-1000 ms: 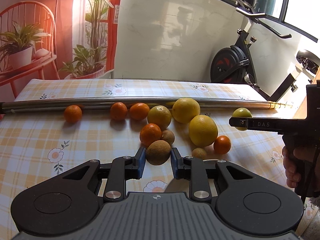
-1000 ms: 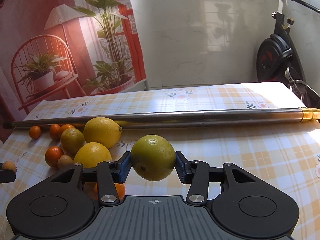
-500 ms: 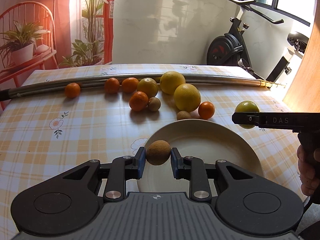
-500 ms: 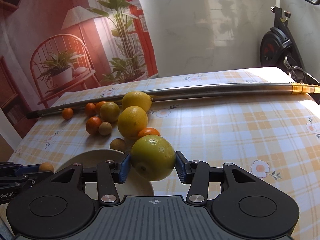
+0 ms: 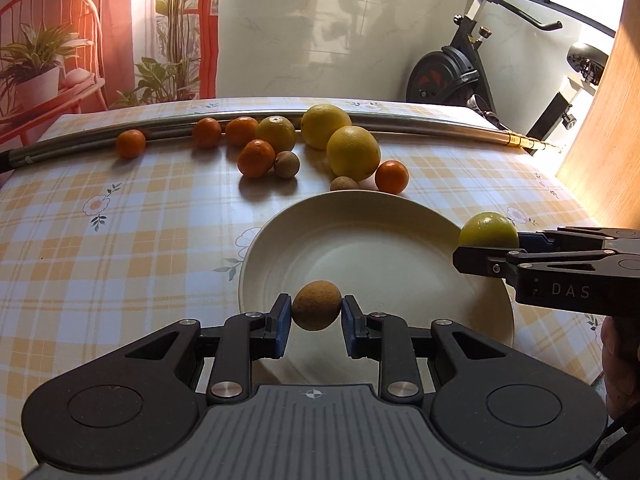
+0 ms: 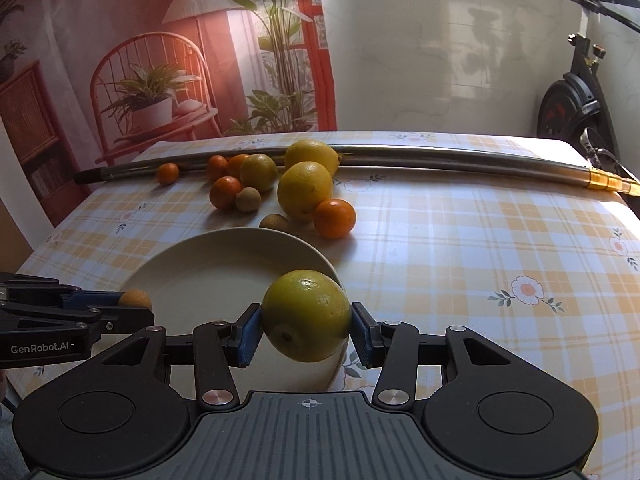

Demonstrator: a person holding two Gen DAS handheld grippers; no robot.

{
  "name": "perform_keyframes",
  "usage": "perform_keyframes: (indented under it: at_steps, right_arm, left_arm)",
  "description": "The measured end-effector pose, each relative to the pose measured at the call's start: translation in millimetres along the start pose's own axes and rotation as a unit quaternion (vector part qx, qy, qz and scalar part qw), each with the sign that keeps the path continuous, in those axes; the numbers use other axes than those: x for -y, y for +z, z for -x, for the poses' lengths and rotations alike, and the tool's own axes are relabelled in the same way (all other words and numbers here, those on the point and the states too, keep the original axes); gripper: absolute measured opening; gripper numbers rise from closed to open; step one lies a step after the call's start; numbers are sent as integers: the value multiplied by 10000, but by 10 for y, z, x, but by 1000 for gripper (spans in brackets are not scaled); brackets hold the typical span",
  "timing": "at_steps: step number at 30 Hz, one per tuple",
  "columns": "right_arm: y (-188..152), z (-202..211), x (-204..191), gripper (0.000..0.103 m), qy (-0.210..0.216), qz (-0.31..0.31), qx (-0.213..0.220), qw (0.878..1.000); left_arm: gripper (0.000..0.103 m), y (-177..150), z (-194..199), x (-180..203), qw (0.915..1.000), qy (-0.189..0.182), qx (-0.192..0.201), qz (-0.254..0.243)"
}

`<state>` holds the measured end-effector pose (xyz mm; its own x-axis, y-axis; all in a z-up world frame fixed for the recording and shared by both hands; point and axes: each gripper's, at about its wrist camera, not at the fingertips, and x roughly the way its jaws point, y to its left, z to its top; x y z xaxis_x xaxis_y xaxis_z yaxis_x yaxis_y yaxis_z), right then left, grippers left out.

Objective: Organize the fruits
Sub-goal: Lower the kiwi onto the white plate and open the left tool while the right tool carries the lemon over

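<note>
**Inspector:** Report the left claw [image 5: 317, 314].

**Assistant:** Clenched on a small round brown rough-skinned fruit [image 5: 317, 311], pinched at its widest part between the blue pads, so it sits level. It hangs above the near part of the round cream ceramic plate [image 5: 360, 240], which holds nothing yet.

**Inspector:** And the right claw [image 6: 307, 328]?

**Assistant:** Gripping a large yellow-green citrus fruit [image 6: 307, 315], likewise across its middle. It hangs over the plate's right rim (half over the plate, half over the cloth, as far as the right wrist view shows). My judgement: both fruits are held for setting down on the plate.

**Inspector:** Surroundings?

**Assistant:** The surface is covered by a yellow-and-white checked cloth with flower prints [image 5: 120, 248]. Beyond the plate lies the remaining heap: two large yellow citrus fruits [image 5: 353, 153], a smaller yellow-green one [image 5: 276, 133], five small orange mandarins [image 5: 392, 176] and two more small brown fruits [image 5: 286, 164]. One brown fruit lies just beside the plate's far rim. A long steel pole with a brass end [image 5: 440, 128] lies behind the heap.

**Inspector:** Obstructions?

**Assistant:** Nothing on the plate. The two claws stand close over it, so I judge a clash possible if both lower together. Round fruit may roll once let go.
</note>
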<state>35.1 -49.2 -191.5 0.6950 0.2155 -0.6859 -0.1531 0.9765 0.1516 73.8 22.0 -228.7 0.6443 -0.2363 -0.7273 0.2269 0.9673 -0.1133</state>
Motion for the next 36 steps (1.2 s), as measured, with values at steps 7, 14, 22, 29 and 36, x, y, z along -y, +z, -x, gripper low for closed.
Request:
perform_keyframes:
  at_steps: [7,14,22,29,36]
  right_arm:
    - [8,-20,-30,43,-42,141,28,9999]
    - [63,-148,-65,43,-111,413,94,9990]
    - [50,-146,-83,44,-93,480,92,9988]
    - [10,-119,-97,43,-41,514,13,9987]
    - [23,-66,-127,41,-29,602,-83,9981]
  left_arm:
    - [28,-27,-41,-58,9999,99,-57,112]
    - [28,-7,-69,24,9989,373,8,-281]
    - [29,-55,-26,42,9984,436,113,-351]
    - [32,-87,12,39,9984,446,232,-243]
    - [36,-117,106,6,9981,398,436,-177]
